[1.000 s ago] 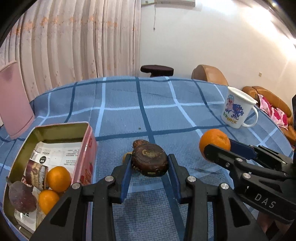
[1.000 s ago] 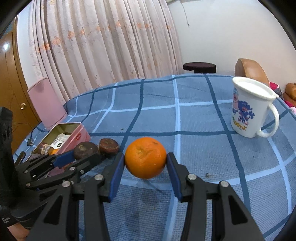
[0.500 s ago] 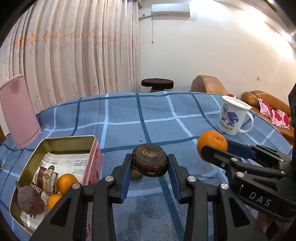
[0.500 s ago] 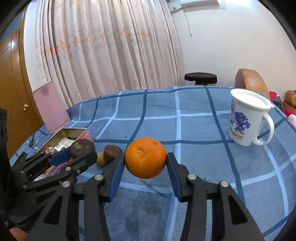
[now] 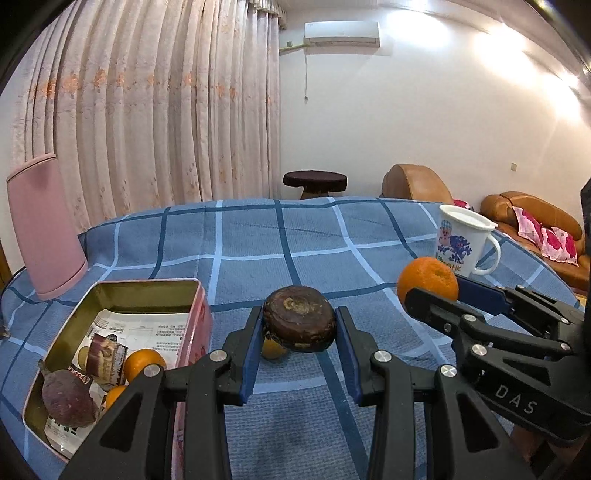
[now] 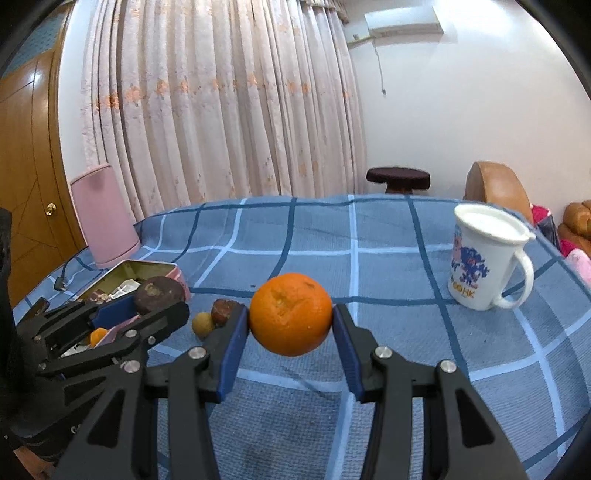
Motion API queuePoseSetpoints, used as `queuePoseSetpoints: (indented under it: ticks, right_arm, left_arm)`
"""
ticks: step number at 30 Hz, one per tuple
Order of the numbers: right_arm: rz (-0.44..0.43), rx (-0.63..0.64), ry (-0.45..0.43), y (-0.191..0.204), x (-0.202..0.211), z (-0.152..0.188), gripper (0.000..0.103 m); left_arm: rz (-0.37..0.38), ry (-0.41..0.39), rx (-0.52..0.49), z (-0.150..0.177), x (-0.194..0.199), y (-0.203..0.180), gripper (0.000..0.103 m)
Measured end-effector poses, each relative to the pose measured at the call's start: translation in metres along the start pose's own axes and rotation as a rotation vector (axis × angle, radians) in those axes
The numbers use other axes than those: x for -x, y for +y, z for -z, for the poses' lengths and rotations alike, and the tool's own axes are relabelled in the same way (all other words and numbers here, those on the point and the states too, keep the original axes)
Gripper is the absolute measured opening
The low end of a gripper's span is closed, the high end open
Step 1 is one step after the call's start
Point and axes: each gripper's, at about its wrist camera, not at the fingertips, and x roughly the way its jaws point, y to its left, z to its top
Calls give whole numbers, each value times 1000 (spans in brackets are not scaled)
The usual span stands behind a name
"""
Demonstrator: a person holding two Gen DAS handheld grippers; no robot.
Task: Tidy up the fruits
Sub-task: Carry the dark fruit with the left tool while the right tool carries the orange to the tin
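Fruits, seven counted: three oranges, one dark brown fruit (image 5: 299,323), one purple fruit (image 5: 68,398), one small yellow fruit (image 6: 202,324), one small reddish-brown fruit (image 6: 224,312). Left gripper (image 5: 298,321) pinching the dark brown fruit between its blue pads, clear of the counter (image 5: 258,236). Right gripper (image 6: 291,314) pinching the held orange (image 6: 291,314) the same way, also in the air. In the open tin (image 5: 147,286) at the left: two small oranges (image 5: 144,363), the purple fruit, a printed packet (image 5: 107,356) and paper. On the blue checked cloth, just beyond the left gripper and beside the tin: the yellow and reddish-brown fruits, touching or nearly so. Further off, one white mug (image 5: 461,245) at the right, one pink upright object (image 5: 44,229) at the far left edge, a dark stool (image 5: 314,181) behind the counter. Between left gripper and tin interior, only the tin's pink side wall. Against a second ago: both grippers higher and tipped up, more wall and an air conditioner (image 5: 341,33) now showing, both grips unchanged, yellow fruit now peeking under the held brown one.
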Motion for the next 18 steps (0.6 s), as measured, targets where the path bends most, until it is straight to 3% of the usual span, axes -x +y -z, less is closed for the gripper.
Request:
queuePoseSetpoints:
  ticks: [18]
  right_arm:
    - [27, 76, 19, 25, -7, -1, 49]
  left_arm:
    - [15, -36, 26, 0, 14, 17, 40]
